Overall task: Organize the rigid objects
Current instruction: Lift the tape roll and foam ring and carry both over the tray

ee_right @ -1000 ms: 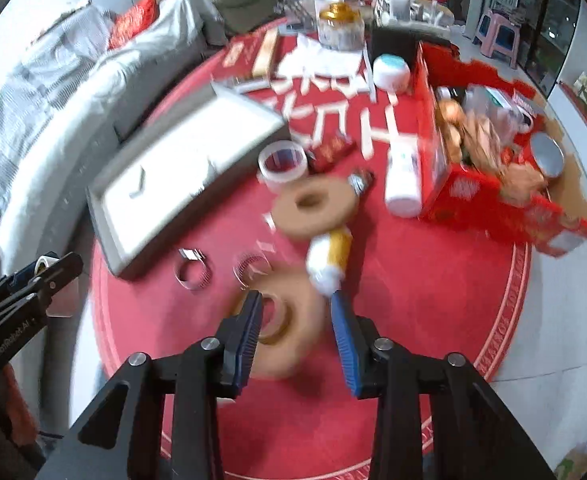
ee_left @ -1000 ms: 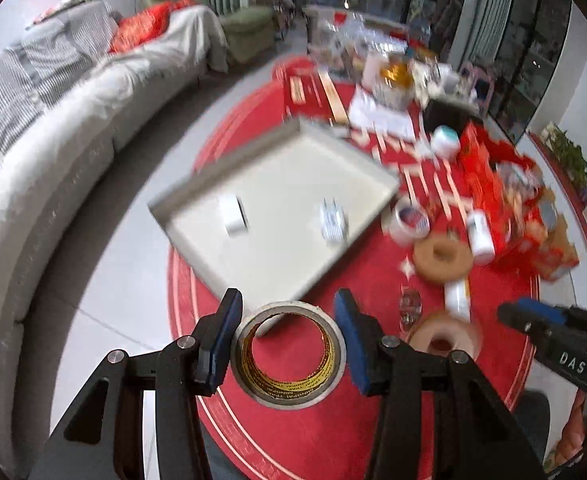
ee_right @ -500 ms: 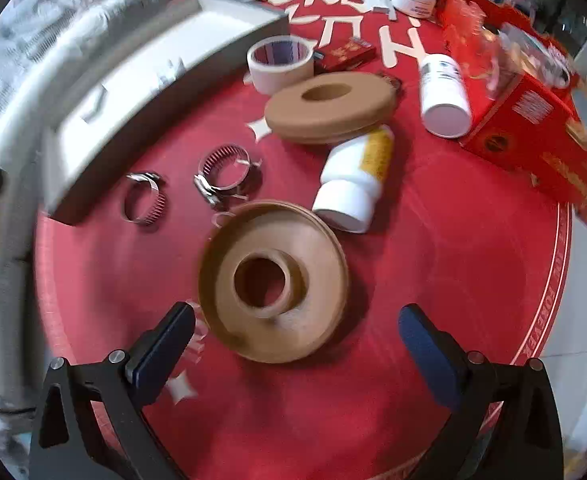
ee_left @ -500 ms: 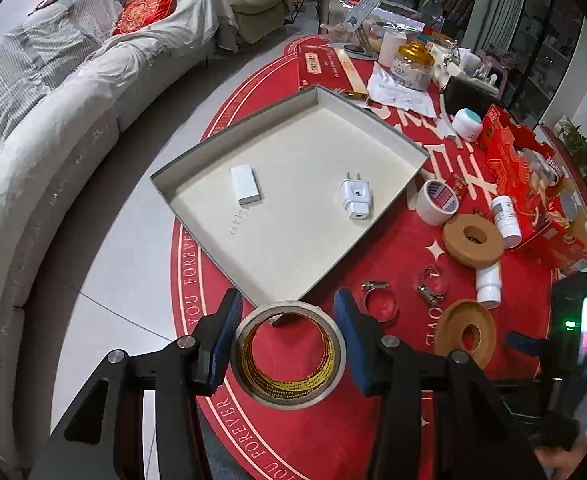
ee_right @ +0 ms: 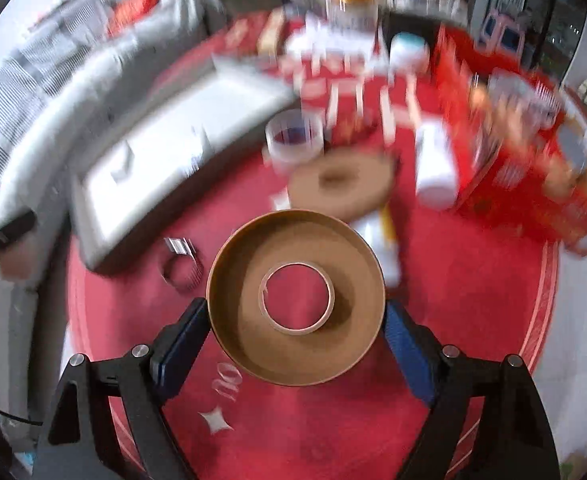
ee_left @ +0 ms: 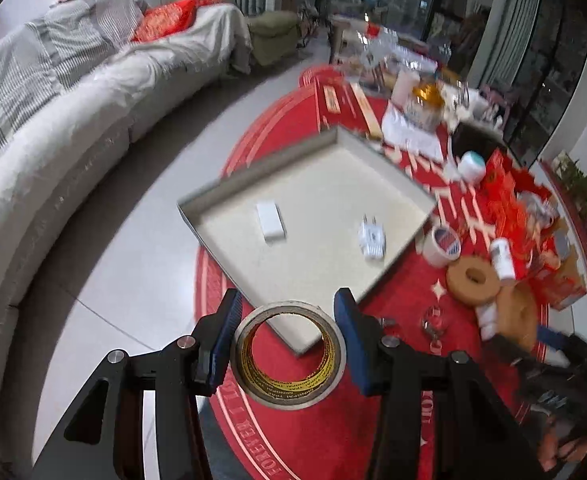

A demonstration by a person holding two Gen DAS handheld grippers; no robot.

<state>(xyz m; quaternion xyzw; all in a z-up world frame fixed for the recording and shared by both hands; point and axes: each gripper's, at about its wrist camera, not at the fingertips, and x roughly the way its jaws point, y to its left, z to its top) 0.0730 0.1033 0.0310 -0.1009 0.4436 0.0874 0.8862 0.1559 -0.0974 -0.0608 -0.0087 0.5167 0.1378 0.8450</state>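
Note:
My left gripper (ee_left: 287, 350) is shut on a beige tape roll (ee_left: 325, 376) with yellow print inside, held above the near corner of the grey tray (ee_left: 229, 188). The tray holds a white block (ee_left: 270, 221) and a white plug adapter (ee_left: 371, 236). My right gripper (ee_right: 295, 330) is shut on a wide brown tape roll (ee_right: 229, 304), lifted above the red mat (ee_right: 453, 280). That roll also shows in the left wrist view (ee_left: 515, 320). A second brown roll (ee_right: 357, 188) lies on the mat behind it.
A white tape roll (ee_left: 439, 242), white bottles (ee_left: 501, 256), hose clamps (ee_right: 181, 268) and a red box of items (ee_left: 533, 216) lie on the mat. More clutter stands at the back. A grey sofa (ee_left: 53, 120) curves along the left, beyond the tiled floor.
My right gripper has closed on the near brown roll and lifted it off the mat. My left gripper still holds the beige roll and has shifted slightly relative to the tray.

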